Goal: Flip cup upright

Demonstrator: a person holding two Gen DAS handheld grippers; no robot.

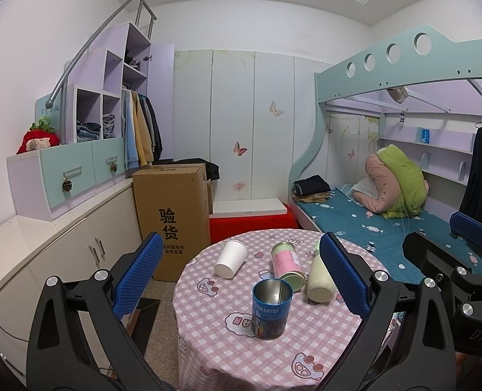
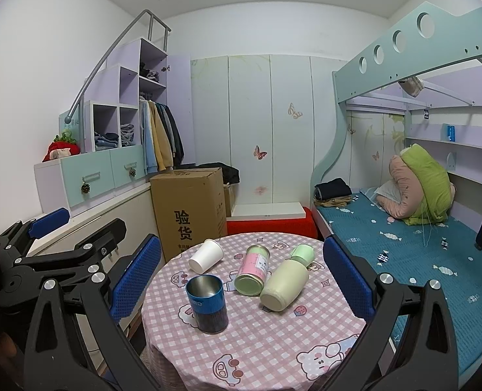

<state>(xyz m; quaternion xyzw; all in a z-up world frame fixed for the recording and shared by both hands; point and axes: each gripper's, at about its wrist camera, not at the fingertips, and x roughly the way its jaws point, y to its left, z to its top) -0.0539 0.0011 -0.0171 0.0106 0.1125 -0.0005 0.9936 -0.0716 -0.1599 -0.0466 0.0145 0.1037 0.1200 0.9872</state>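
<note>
Both grippers, left (image 1: 241,280) and right (image 2: 241,280), are held spread and empty; the toppled white cup (image 1: 230,258) is best gripped mid-wall, lightly, before rotation.

White cup (image 1: 230,258), blue tin (image 1: 270,308), pink-and-white checked tablecloth (image 1: 228,352).
</note>
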